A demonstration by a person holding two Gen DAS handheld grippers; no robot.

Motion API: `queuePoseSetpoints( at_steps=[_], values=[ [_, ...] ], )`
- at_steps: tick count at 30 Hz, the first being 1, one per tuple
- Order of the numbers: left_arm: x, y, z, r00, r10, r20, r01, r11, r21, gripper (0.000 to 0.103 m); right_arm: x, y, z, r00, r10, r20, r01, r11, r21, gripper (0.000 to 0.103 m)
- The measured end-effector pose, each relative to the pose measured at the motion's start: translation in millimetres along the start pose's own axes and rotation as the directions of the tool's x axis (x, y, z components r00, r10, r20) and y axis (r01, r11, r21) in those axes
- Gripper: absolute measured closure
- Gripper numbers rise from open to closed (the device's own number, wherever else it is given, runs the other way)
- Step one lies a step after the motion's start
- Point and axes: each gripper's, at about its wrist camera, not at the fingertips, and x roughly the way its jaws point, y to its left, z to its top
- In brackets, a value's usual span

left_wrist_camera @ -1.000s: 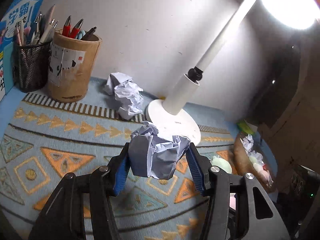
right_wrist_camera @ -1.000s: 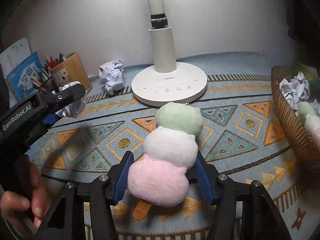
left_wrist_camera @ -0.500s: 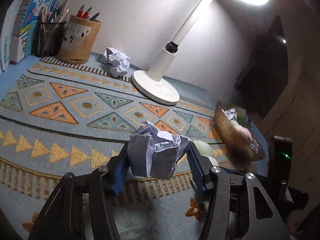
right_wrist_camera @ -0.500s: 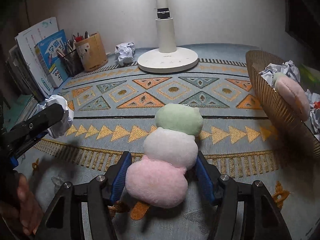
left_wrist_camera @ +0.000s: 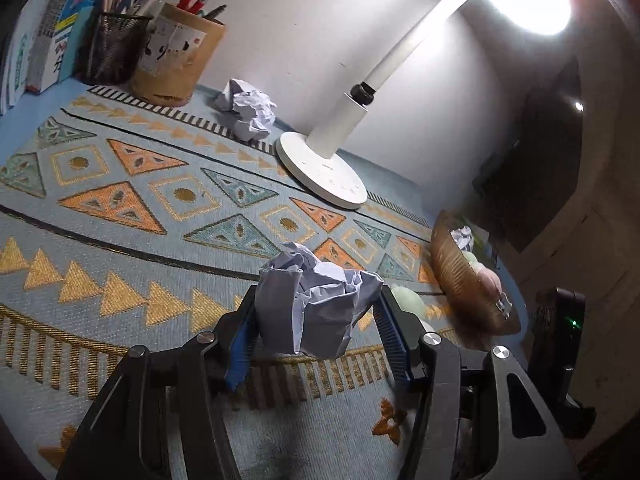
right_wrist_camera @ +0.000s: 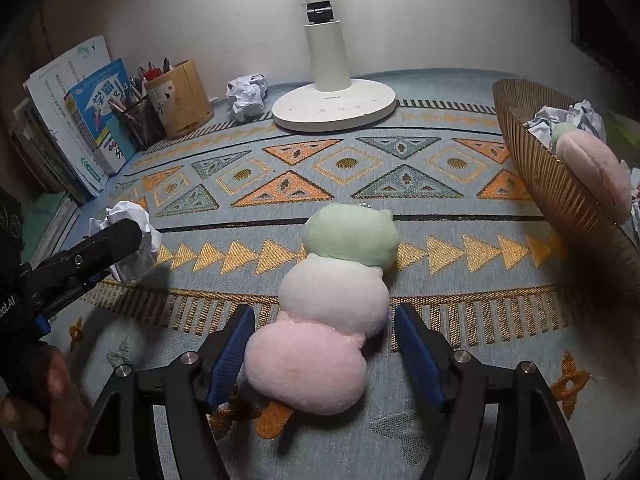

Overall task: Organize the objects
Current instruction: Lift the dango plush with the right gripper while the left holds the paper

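Observation:
A crumpled paper ball (left_wrist_camera: pixel 316 304) sits between the blue pads of my left gripper (left_wrist_camera: pixel 318 298), which is shut on it above the patterned mat (left_wrist_camera: pixel 120 208). The right wrist view shows the same gripper (right_wrist_camera: pixel 128 240) at the left with the paper ball (right_wrist_camera: pixel 134 220). A plush dango toy (right_wrist_camera: pixel 336 308) in green, white and pink lies on the mat (right_wrist_camera: pixel 460 264). My right gripper (right_wrist_camera: pixel 322 320) straddles its pink end. Its jaws are opening and the pads stand off the toy. The toy's green end (left_wrist_camera: pixel 406 298) peeks past my left gripper's right finger.
A woven basket (right_wrist_camera: pixel 560 192) at the right holds paper balls and another plush. The white lamp base (right_wrist_camera: pixel 334 106) stands at the back, with a second crumpled paper (right_wrist_camera: pixel 246 96) beside it. Pen holders (right_wrist_camera: pixel 180 98) and books (right_wrist_camera: pixel 80 120) fill the back left. A person's hand (right_wrist_camera: pixel 52 400) grips the left tool.
Both grippers drew back from the lamp toward the mat's front edge. The right jaws widened off the plush toy, which now rests on the mat. The left still holds the paper.

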Motion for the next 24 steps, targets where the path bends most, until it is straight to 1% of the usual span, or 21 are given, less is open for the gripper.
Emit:
queuePoseSetpoints(
  at_steps=[1,2,3,7,9,14,16,19,21,24],
  values=[
    [-1,5,2,1.0,-0.009,0.005,0.009,1.0,-0.025,0.05,-1,-4,1,1.0,0.021,0.004,-0.021,1.0,0.021,0.032],
    [-1,10,2,1.0,-0.025,-0.001,0.025,0.998,-0.052,0.05,-2,-9,1,0.999,0.04,0.009,-0.04,0.998,0.043,0.029],
    [0,14,3,0.999,-0.037,-0.013,0.036,0.996,-0.076,0.05,-3,-13,1,0.999,0.036,0.013,-0.036,0.997,0.065,0.026],
    [3,17,3,0.998,-0.053,-0.027,0.05,0.993,-0.103,0.05,-6,-25,1,0.995,0.1,0.028,-0.102,0.987,0.127,0.025],
    [4,20,3,0.997,-0.065,-0.037,0.06,0.991,-0.122,0.05,-7,-26,1,0.993,0.112,0.031,-0.115,0.984,0.136,0.025],
    [7,30,3,0.995,-0.094,-0.042,0.084,0.979,-0.183,0.05,-6,-20,2,0.994,0.11,0.021,-0.112,0.987,0.118,0.019],
    [10,28,2,0.995,-0.089,-0.05,0.079,0.981,-0.177,0.049,-6,-17,2,0.994,0.105,0.014,-0.105,0.989,0.104,0.016],
    [14,19,0,0.994,-0.069,-0.079,0.058,0.989,-0.133,0.049,-3,-14,2,0.995,0.099,0.006,-0.099,0.992,0.083,0.01],
    [11,13,0,0.997,-0.05,-0.064,0.043,0.994,-0.103,0.049,-1,-11,3,0.995,0.095,0.002,-0.095,0.993,0.069,0.007],
    [10,12,0,0.997,-0.043,-0.059,0.037,0.995,-0.091,0.049,1,-6,3,0.998,0.062,-0.008,-0.061,0.997,0.041,0.006]
  ],
)
